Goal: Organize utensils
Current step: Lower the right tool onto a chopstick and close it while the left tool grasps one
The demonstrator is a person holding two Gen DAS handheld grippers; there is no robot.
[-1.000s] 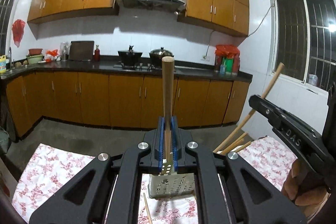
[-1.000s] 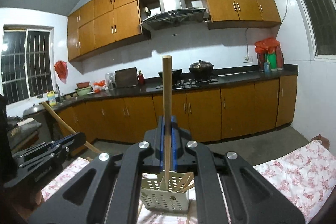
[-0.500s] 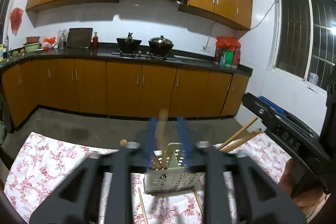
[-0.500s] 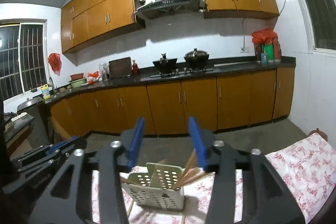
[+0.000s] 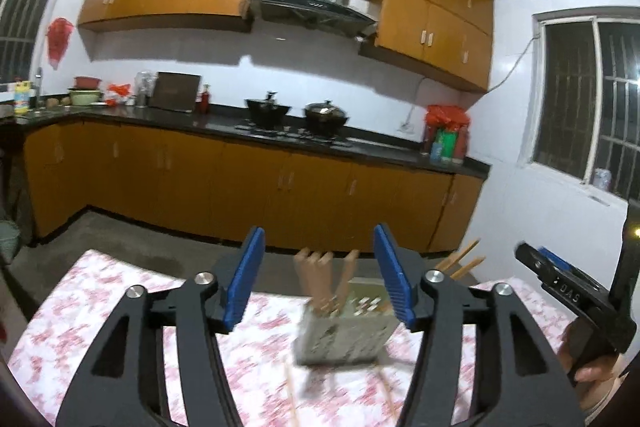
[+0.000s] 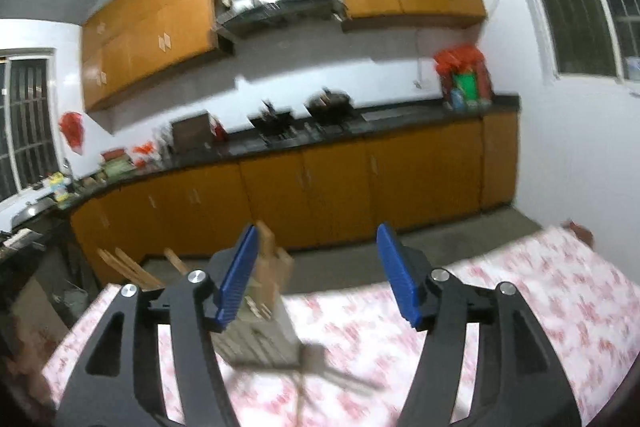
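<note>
A pale perforated utensil holder stands on the floral tablecloth, with several wooden utensil handles sticking up from it. My left gripper is open and empty, held above and just short of the holder. My right gripper is open and empty too; the holder sits low left between its fingers, with wooden handles rising behind the left finger. The right gripper also shows at the left wrist view's right edge. Loose chopsticks lie on the cloth in front of the holder.
The table's far edge drops to a grey floor. Brown kitchen cabinets and a dark counter with pots run along the far wall. More floral cloth extends to the right.
Both grippers held a wooden utensil upright over the holder a second ago. Both opened and let go; the utensils now stand in the holder. Both views are shifting, the right swinging rightward.
</note>
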